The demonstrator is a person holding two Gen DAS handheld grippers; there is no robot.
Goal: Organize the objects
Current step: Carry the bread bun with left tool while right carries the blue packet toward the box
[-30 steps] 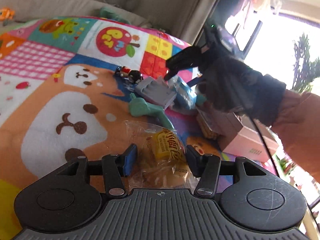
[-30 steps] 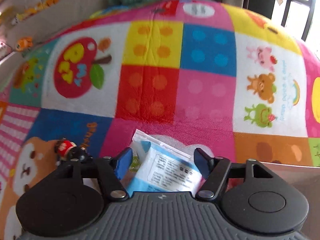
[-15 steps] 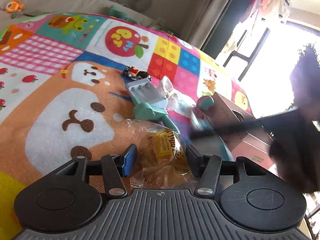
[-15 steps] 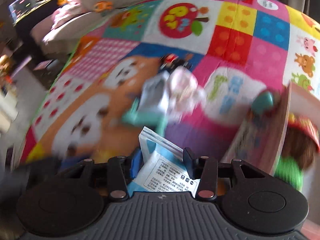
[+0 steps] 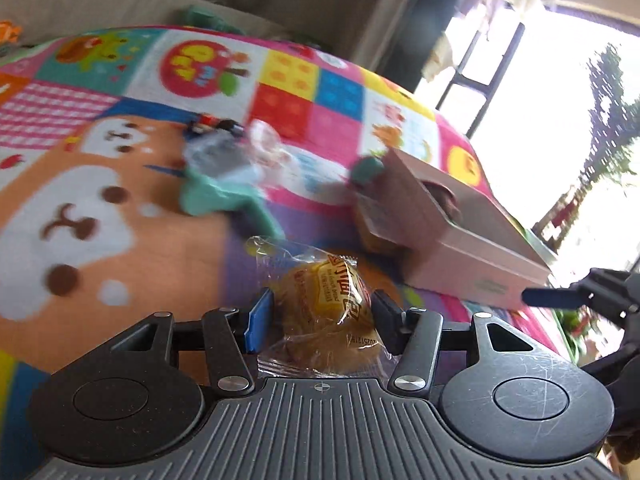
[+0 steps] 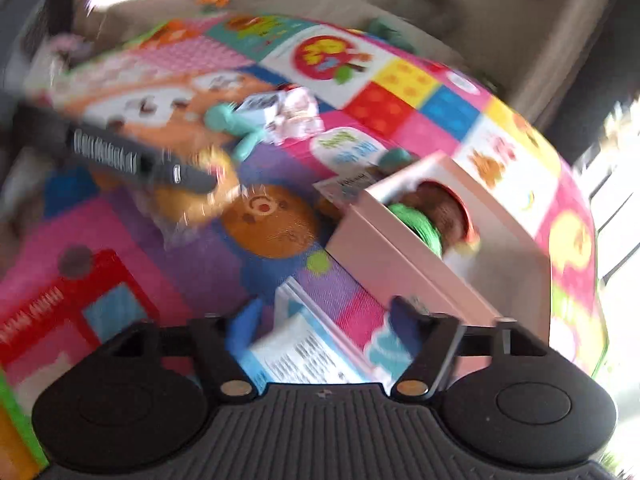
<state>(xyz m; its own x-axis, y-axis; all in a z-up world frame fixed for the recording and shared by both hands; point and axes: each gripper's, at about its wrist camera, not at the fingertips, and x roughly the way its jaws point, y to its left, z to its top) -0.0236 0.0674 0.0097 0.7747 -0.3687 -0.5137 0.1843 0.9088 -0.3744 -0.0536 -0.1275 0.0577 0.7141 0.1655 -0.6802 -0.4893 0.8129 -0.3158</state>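
My left gripper [image 5: 320, 312] is shut on a wrapped bread bun [image 5: 328, 312] in clear plastic and holds it above the play mat. My right gripper [image 6: 324, 320] holds a blue-and-white packet [image 6: 308, 352] between its fingers, close to the near side of the pink cardboard box [image 6: 420, 256]. The box also shows in the left wrist view [image 5: 452, 232], right of the bun. It holds a brown and green toy [image 6: 428, 216]. The right gripper shows at the right edge of the left wrist view [image 5: 580, 296].
On the colourful play mat [image 5: 120, 200] lie a teal toy [image 5: 216, 196], a grey block [image 5: 216, 152], a crumpled clear wrapper [image 5: 268, 148], a small red-and-black toy [image 5: 212, 124] and a teal ball [image 5: 368, 168] by the box. A sofa [image 5: 120, 4] stands behind.
The right gripper has swung with the packet from the toy pile to the near side of the pink box. The left gripper has lifted the bun and shifted right, toward the box.
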